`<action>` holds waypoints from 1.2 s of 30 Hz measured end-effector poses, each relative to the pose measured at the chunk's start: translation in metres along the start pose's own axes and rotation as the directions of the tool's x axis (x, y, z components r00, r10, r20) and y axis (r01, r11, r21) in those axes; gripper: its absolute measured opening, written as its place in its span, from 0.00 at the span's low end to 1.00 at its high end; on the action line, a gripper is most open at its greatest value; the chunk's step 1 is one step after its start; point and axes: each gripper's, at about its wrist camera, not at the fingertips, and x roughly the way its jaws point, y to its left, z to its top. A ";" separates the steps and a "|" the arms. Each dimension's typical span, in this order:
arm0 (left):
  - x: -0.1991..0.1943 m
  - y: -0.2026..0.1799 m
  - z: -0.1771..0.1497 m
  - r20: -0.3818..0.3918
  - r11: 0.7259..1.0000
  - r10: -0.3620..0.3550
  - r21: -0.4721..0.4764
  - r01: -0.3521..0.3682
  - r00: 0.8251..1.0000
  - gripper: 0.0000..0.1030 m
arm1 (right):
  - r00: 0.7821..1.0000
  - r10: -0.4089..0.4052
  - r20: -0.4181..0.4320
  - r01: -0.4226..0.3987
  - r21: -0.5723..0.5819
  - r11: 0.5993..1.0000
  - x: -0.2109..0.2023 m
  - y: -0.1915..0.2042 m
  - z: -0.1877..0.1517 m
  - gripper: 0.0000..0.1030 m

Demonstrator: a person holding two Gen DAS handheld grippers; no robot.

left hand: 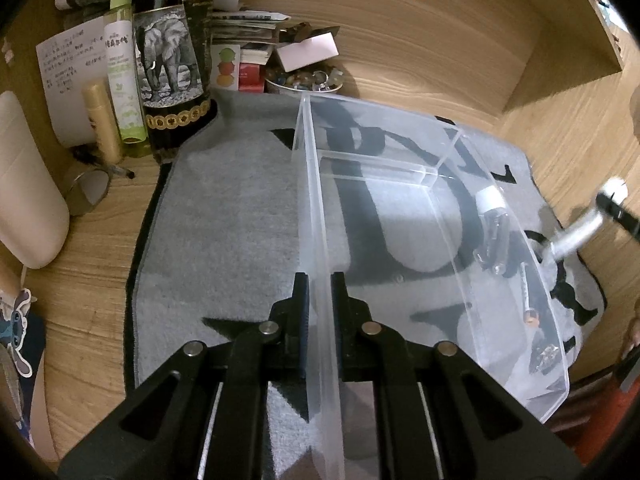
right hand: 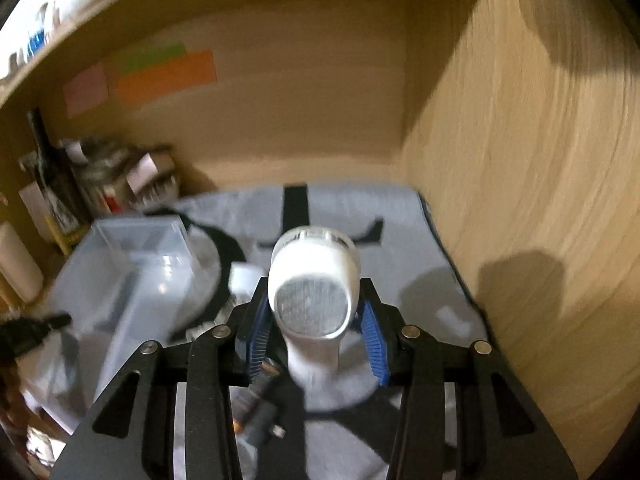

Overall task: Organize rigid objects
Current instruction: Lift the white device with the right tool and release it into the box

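A clear plastic organizer box (left hand: 400, 208) sits on a grey mat; its near wall runs between the pads of my left gripper (left hand: 319, 300), which is shut on it. Inside it lie a small clear bottle with a white cap (left hand: 494, 224) and a few small dark items (left hand: 530, 304). My right gripper (right hand: 314, 312) is shut on a white hair dryer (right hand: 314, 280), held above the mat with its rear grille facing the camera. The box (right hand: 132, 272) shows blurred to its left. The dryer (left hand: 580, 228) also shows at the right edge of the left wrist view.
The grey mat (left hand: 224, 240) with black shapes lies in a wooden cubby. At the back left stand an elephant-print tin (left hand: 170, 68), a green spray bottle (left hand: 124, 64), a gold tube (left hand: 102, 120), papers and a bowl of stones (left hand: 304, 78). A wooden side wall (right hand: 520, 200) rises on the right.
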 end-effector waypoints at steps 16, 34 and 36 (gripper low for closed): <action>-0.002 0.003 -0.002 0.026 1.000 -0.025 -0.017 0.025 0.999 0.11 | 0.959 0.272 0.076 -0.251 -0.212 0.944 -0.007 0.113 0.048 0.37; -0.002 0.001 0.000 0.009 0.999 -0.030 0.011 0.030 0.999 0.12 | 0.946 0.267 -0.185 -0.317 -0.356 0.879 0.053 0.164 -0.021 0.37; -0.002 0.001 0.000 0.007 1.000 -0.028 0.014 0.028 1.000 0.12 | 0.940 0.258 -0.224 -0.326 -0.362 0.874 0.059 0.165 -0.028 0.37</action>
